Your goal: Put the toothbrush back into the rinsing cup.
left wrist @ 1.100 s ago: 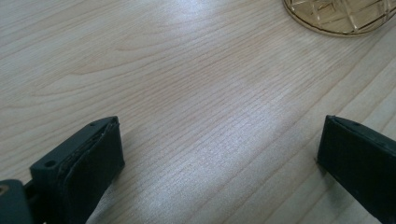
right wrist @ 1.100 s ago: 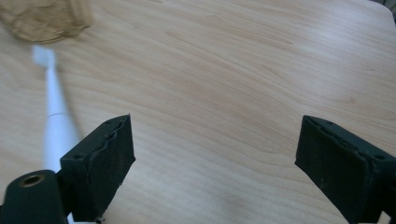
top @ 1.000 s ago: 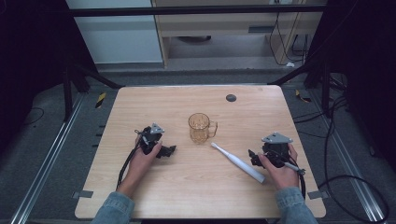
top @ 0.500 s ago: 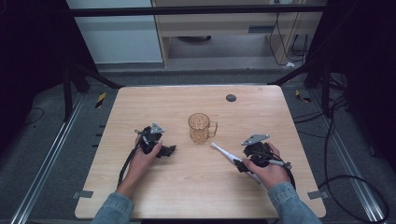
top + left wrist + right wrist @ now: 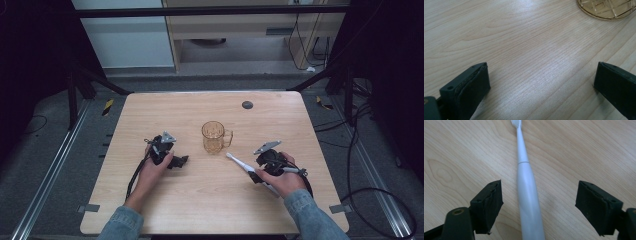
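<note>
Currently: right hand-held gripper (image 5: 539, 205), jaws apart and just closing, straddles white toothbrush (image 5: 527, 195) lying untouched between them on table (image 5: 200, 200); left hand-held gripper (image 5: 541, 87) released, amber mug (image 5: 607, 8) ahead.

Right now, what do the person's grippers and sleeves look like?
Both grippers, left gripper and right gripper, are black with ridged black pads, a grey three-cornered plate on top and a trailing black cable. The sleeves are blue denim.
</note>
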`<state>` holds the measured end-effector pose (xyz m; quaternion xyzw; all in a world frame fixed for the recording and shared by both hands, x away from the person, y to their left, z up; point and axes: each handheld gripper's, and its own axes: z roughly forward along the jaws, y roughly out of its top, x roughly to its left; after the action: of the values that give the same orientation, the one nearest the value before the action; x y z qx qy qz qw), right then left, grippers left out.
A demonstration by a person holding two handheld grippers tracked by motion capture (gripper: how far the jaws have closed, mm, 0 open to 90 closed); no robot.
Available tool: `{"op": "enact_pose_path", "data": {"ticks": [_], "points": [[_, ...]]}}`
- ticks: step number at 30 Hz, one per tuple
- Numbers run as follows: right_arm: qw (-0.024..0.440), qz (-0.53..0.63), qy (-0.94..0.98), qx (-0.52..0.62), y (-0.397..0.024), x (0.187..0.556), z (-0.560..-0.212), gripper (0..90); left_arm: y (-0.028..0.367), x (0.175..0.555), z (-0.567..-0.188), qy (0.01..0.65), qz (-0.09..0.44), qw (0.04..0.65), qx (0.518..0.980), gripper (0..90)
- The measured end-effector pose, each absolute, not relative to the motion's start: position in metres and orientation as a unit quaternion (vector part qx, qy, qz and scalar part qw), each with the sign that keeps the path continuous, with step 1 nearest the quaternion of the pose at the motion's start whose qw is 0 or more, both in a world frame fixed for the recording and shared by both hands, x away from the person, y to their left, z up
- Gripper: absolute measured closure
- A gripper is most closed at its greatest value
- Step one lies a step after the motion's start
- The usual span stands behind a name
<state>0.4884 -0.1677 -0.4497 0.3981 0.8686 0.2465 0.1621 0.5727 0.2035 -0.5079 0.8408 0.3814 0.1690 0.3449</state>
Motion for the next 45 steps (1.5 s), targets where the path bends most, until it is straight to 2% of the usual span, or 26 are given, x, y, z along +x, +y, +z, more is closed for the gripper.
{"op": "enact_pose_path", "data": {"ticks": [14,24,35,41,45], "points": [[0.142,0.226,0.891,0.368,-0.149,0.497,-0.446,32.3,0.204,0.573,-0.508,0.381,0.169,0.345,0.841,0.0],[0.133,0.217,0.891,0.376,-0.141,0.501,-0.445,31.8,0.204,0.573,-0.508,0.380,0.169,0.345,0.841,0.0],[0.122,0.209,0.895,0.374,-0.141,0.506,-0.441,43.8,0.204,0.573,-0.508,0.379,0.168,0.345,0.842,0.0],[0.109,0.209,0.898,0.372,-0.140,0.508,-0.442,44.4,0.204,0.574,-0.508,0.378,0.168,0.346,0.842,0.0],[0.101,0.206,0.896,0.379,-0.141,0.509,-0.446,41.4,0.204,0.574,-0.508,0.378,0.167,0.346,0.842,0.0]]}}
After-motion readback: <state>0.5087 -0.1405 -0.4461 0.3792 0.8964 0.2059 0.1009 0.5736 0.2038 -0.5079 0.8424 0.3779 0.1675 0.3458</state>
